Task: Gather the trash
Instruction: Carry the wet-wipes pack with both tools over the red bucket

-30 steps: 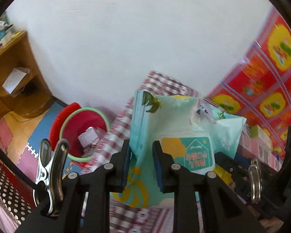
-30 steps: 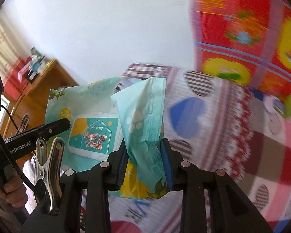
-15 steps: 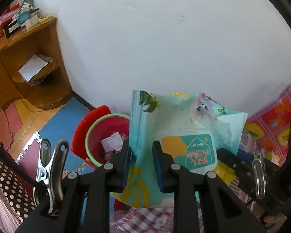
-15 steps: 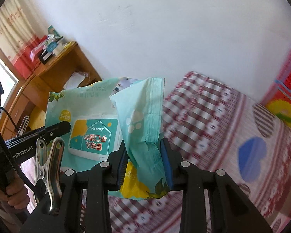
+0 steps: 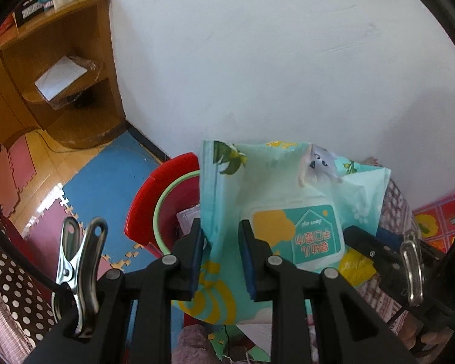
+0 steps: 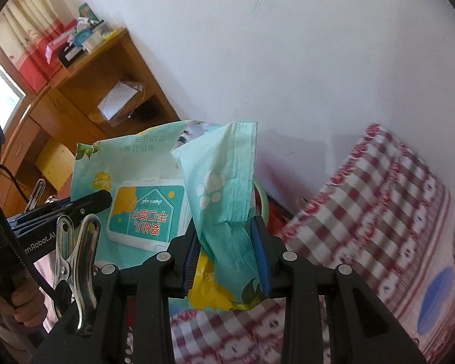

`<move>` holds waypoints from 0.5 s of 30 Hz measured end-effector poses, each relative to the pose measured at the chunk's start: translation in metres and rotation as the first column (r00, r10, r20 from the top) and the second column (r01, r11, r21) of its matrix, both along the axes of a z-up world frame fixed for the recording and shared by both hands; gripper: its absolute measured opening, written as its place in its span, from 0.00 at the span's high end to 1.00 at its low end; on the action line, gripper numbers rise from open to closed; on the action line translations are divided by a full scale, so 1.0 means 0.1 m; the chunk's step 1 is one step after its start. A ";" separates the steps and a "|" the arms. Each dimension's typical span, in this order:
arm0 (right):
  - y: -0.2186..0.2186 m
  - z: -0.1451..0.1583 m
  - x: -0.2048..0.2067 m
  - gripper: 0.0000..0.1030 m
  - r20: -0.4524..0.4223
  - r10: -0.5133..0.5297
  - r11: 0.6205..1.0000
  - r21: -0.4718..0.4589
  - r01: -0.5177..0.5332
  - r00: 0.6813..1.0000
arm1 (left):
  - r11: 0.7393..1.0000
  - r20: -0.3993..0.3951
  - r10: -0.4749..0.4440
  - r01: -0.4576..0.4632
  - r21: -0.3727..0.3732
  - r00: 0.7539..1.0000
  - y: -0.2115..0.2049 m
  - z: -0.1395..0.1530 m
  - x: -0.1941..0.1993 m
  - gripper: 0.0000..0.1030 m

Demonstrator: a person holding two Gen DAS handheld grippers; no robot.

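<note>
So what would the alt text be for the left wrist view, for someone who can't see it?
The left hand-held gripper pinches the edge of a teal wet-wipe packet, held up in front of a white wall. Behind the packet a red bin stands on a blue floor mat, with a wooden shelf unit at upper left.

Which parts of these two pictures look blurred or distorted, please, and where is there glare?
Left wrist view: sharp on the wipes pack; fisheye bends the wooden shelf; sunlight glares on the floor mat. Right wrist view: the checked bedding is smeared; the window is blown out white.
</note>
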State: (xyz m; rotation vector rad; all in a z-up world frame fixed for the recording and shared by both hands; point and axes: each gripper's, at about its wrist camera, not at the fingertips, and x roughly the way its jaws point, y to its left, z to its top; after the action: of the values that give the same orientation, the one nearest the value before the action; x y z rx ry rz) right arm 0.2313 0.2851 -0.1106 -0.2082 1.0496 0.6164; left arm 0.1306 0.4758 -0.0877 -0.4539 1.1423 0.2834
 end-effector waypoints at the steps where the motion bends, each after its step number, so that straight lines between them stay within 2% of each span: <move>1: 0.04 -0.04 0.04 0.67 -0.009 -0.003 1.000 -0.005 0.003 1.000 | 1.000 -0.006 0.001 -0.001 -0.005 1.000 0.04 -0.06 0.03 0.77; 11: 0.23 -0.31 0.31 0.67 -0.040 -0.045 0.997 -0.065 0.043 0.998 | 0.998 -0.061 -0.023 0.019 -0.064 0.998 0.18 -0.54 0.23 0.78; 15: 0.26 -0.44 0.41 0.67 -0.082 -0.084 0.994 -0.078 0.077 0.993 | 0.996 -0.085 -0.034 0.027 -0.085 0.996 0.27 -0.79 0.31 0.77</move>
State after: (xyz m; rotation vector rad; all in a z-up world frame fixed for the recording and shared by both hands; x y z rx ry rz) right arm 0.2718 0.3106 -0.1542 -0.2052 1.1585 0.5172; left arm 0.1615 0.5027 -0.1665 -0.5020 1.2481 0.2308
